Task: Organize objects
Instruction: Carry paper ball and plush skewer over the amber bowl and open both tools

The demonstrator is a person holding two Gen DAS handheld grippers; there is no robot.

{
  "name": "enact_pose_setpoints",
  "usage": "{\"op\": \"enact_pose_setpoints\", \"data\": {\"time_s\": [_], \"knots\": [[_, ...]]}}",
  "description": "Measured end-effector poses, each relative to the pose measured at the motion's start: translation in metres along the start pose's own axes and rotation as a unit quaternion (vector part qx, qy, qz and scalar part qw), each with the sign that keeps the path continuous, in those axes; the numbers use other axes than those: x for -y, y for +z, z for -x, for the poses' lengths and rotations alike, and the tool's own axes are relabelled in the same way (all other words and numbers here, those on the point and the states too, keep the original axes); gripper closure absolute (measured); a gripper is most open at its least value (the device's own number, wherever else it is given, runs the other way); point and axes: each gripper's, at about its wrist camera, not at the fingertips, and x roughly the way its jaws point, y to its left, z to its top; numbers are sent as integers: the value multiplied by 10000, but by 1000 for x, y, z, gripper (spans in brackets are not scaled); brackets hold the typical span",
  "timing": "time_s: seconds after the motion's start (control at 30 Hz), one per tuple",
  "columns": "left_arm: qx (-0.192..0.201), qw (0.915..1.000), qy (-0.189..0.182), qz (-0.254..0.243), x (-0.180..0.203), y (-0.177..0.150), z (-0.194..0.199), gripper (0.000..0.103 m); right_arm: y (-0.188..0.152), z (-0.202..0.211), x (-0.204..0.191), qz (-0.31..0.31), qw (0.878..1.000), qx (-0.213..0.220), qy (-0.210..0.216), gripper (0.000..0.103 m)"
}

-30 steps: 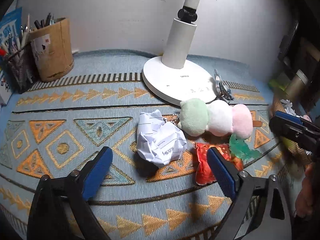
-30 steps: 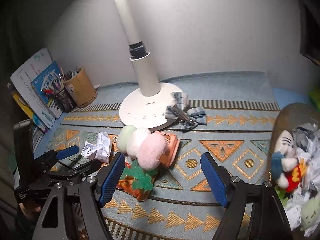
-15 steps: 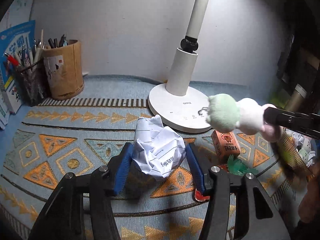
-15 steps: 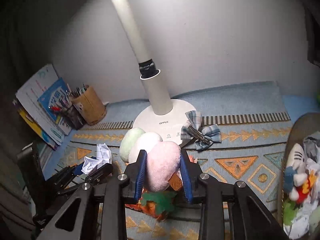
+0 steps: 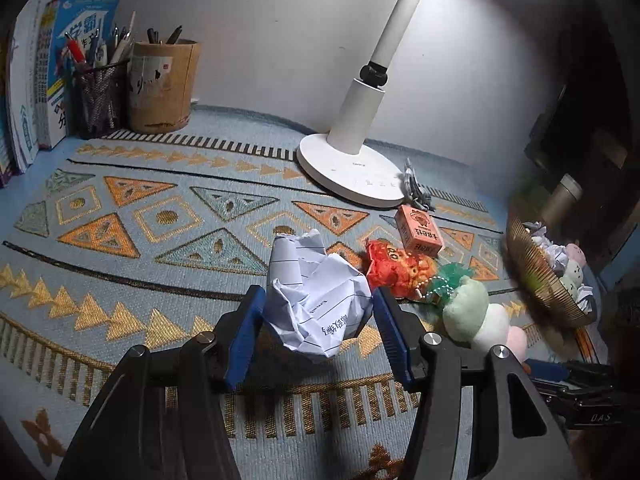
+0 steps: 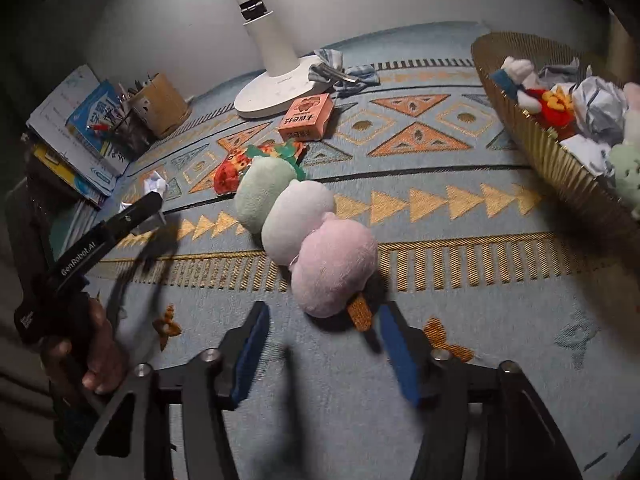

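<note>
My left gripper (image 5: 318, 338) is shut on a crumpled ball of lined paper (image 5: 316, 300), held between its blue pads just above the patterned mat. My right gripper (image 6: 326, 352) is open; a plush skewer of green, white and pink balls (image 6: 304, 228) lies on the mat just beyond its fingertips, its orange stick end between them. The plush also shows in the left wrist view (image 5: 480, 320). A gold ribbed basket (image 6: 560, 164) at the right holds plush toys and paper balls.
A white desk lamp base (image 5: 352, 172), an orange box (image 5: 418, 232), a red and green plush (image 5: 400, 268) and a plaid bow (image 6: 340, 72) lie on the mat. Pen holders (image 5: 160, 84) and books (image 5: 48, 80) stand at the back left.
My right gripper carried the plush skewer nearer the basket, then opened and let it down onto the mat. My left gripper stays shut on the paper ball and has pulled back.
</note>
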Motion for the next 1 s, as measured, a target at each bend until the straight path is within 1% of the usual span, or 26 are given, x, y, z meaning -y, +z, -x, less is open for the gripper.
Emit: {"op": "enact_pose_setpoints", "data": {"time_s": [0.03,0.07,0.1,0.13,0.17,0.2,0.27,0.33,0.4,0.43,0.47,0.53,0.6,0.63,0.67,0.7,0.77,0.83,0.87,0.93,1.0], "knots": [[-34,10000,31,4,1,0,-1,50,2,4,0,188,9996,142,-153,31],[-65,10000,60,-13,1,-1,-3,50,5,7,-2,394,9984,258,-298,31],[-58,10000,66,-43,3,-1,-3,50,9,8,-5,600,9967,345,-413,31],[-27,9999,65,-78,4,-1,-3,50,15,6,-9,802,9950,381,-465,28],[-5,9999,77,-113,5,-2,-1,50,20,2,-13,997,9933,347,-463,21],[6,9999,92,-146,6,-2,-2,50,24,-6,-17,1189,9917,248,-421,19],[39,9997,119,-207,8,-3,0,50,31,-22,-24,1497,9881,113,-326,19],[62,9996,128,-260,10,-4,1,50,37,-35,-26,1657,9855,57,-353,19],[69,9994,141,-298,11,-4,1,50,41,-46,-28,1755,9836,-37,-408,37],[74,9994,144,-307,11,-4,1,50,40,-48,-29,1786,9830,-77,-411,44],[72,9994,150,-314,11,-4,1,50,40,-47,-30,1768,9832,-20,-455,45],[66,9993,180,-330,12,-4,1,50,36,-43,-29,1547,9869,26,-465,47],[104,9986,247,-448,18,-5,2,50,30,-34,-24,1126,9932,50,-295,48],[151,9978,271,-579,24,-6,4,50,28,-25,-21,948,9952,132,-211,48],[187,9967,242,-746,32,-7,6,50,26,-11,-19,833,9959,283,-214,48],[159,9960,143,-871,42,-6,8,50,27,8,-16,761,9953,530,-269,48],[121,9937,-200,-1099,73,5,13,50,37,51,1,505,9908,1114,-572,48],[316,9886,-525,-1372,116,24,20,50,55,89,34,-60,9830,1581,-937,48],[370,9856,-728,-1484,140,34,20,50,63,103,56,-439,9776,1759,-1070,48],[376,9785,-1128,-1686,189,51,12,50,76,118,102,-1204,9664,1909,-1229,48],[300,9716,-1386,-1895,234,63,-8,50,86,125,140,-1778,9571,1946,-1207,48]]}}
